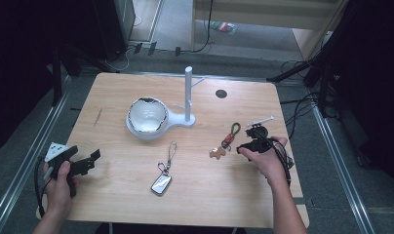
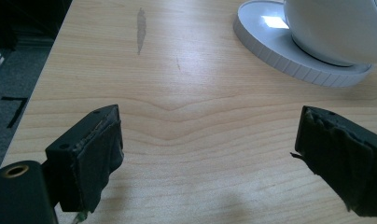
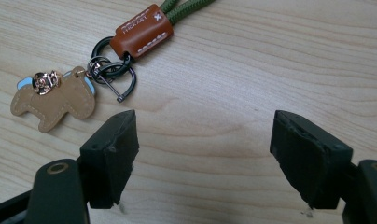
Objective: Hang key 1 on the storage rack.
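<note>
On table right half, near right gripper [image 1: 247, 146]: keychain [image 1: 227, 141] with brown leather tab, green cord loop, tan dog charm. Seen from right gripper view: keychain [image 3: 130, 51] up and left of jaws, not between them; charm [image 3: 51, 100] just beyond left jaw tip, rings beside it, tab and cord running up-right toward frame top. Long axis diagonal, charm end nearest jaws. Right jaws spread wide, nothing between, bare wood in gap. Judged: needs shift left and forward to bracket rings or tab. Left gripper [image 1: 85, 163] well apart at table's left edge, jaws spread too, empty, pointing toward white bowl stand [image 2: 289, 60]. Right hand clearly nearer keychain. Second keychain with silver fob [image 1: 162, 184] lies mid-table between both hands, strap pointing away toward bowl [image 1: 147, 116]. Cord loop top cut off in right gripper view; charm detail small and blurry in high view; contact of right jaw tips with table hard to tell.
</note>
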The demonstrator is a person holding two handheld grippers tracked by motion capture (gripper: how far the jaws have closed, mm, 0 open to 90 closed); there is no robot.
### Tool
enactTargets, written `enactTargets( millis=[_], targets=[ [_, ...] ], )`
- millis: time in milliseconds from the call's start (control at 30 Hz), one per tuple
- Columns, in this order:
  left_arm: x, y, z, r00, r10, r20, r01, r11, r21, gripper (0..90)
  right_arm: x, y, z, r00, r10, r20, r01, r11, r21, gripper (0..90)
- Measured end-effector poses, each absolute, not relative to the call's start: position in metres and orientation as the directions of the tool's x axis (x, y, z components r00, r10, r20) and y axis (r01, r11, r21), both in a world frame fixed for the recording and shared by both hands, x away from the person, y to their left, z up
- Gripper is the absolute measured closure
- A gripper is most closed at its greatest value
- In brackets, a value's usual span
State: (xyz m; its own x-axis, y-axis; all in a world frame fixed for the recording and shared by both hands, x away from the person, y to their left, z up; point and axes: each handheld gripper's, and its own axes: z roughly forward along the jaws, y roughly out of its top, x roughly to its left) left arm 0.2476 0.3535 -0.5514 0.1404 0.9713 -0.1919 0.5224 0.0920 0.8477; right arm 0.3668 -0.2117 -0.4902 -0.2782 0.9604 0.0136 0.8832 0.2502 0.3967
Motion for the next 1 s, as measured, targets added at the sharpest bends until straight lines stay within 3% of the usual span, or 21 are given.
enactTargets(
  millis=[700, 1000],
  targets=[
    [0.249, 0.353, -0.551, 0.138, 0.972, -0.192, 0.524, 0.093, 0.847, 8.0, 0.392, -0.192, -0.487, -0.258, 0.966, 0.016, 0.903, 0.235, 0.36, 19.9],
    [0.249, 0.354, -0.552, 0.138, 0.971, -0.195, 0.523, 0.096, 0.847, 8.0, 0.402, -0.184, -0.489, -0.236, 0.972, 0.011, 0.906, 0.216, 0.363, 26.6]
  ],
)
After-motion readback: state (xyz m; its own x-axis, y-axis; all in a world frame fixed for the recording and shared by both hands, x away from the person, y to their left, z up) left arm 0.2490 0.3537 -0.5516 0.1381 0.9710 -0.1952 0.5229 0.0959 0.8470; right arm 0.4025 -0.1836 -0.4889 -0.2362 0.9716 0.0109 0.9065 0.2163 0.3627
